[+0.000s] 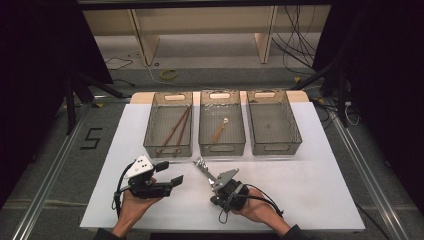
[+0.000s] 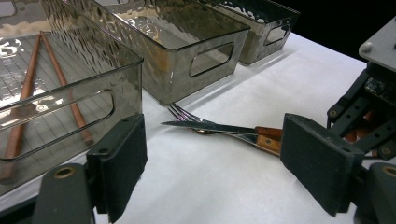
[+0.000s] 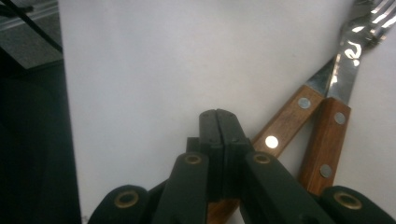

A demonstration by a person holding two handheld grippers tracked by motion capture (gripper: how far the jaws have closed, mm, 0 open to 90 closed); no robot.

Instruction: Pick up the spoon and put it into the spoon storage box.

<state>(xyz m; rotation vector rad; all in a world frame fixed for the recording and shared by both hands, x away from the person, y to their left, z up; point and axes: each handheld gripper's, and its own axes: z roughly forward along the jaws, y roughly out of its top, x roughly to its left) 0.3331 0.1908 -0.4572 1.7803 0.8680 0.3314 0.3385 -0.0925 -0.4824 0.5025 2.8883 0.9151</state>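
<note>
- The fork and knife are stiff steel with riveted wooden handles; I judge them light, rigid, not fragile, with slick blades and tines that could slide in a pinch.
- The handles look like the best place to hold: flat, thicker, less slippery than the metal.
- The right gripper has its jaws pressed together with nothing between them; the two handles lie just beside its tip, crossing under and to one side, tines pointing away from it.
- The left gripper has its jaws spread wide, nothing held; the knife and fork lie ahead of it on the white table, metal ends nearest, just short of the middle bin.
</note>
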